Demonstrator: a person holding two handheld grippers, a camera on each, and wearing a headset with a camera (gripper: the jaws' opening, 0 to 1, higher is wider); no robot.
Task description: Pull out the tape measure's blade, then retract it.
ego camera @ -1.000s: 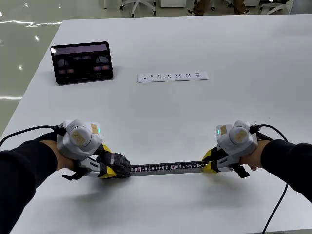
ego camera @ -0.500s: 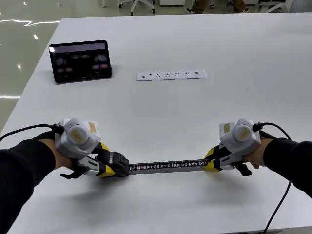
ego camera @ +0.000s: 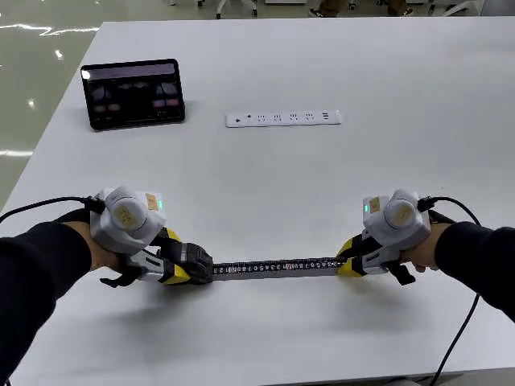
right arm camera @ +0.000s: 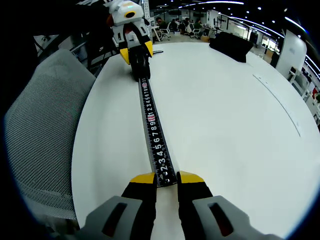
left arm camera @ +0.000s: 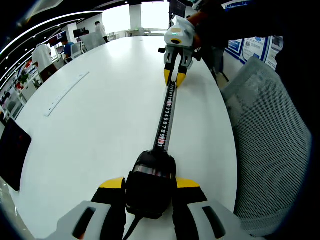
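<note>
Tape measure case (ego camera: 191, 263) sits close to the table's (ego camera: 322, 185) near edge, toward its left corner. It is clamped between the closed jaws of the left gripper (ego camera: 177, 262), which I judge anchors it so the blade (ego camera: 278, 267) can run out flat and parallel to that edge. The right gripper (ego camera: 347, 260) has its jaws pinched on the blade's tip, holding the printed strip straight along the white top. Rightward, the near edge offers plenty of bare room for pulling, while the tablet (ego camera: 133, 92) and power strip (ego camera: 283, 119) lie well apart toward the far side.
</note>
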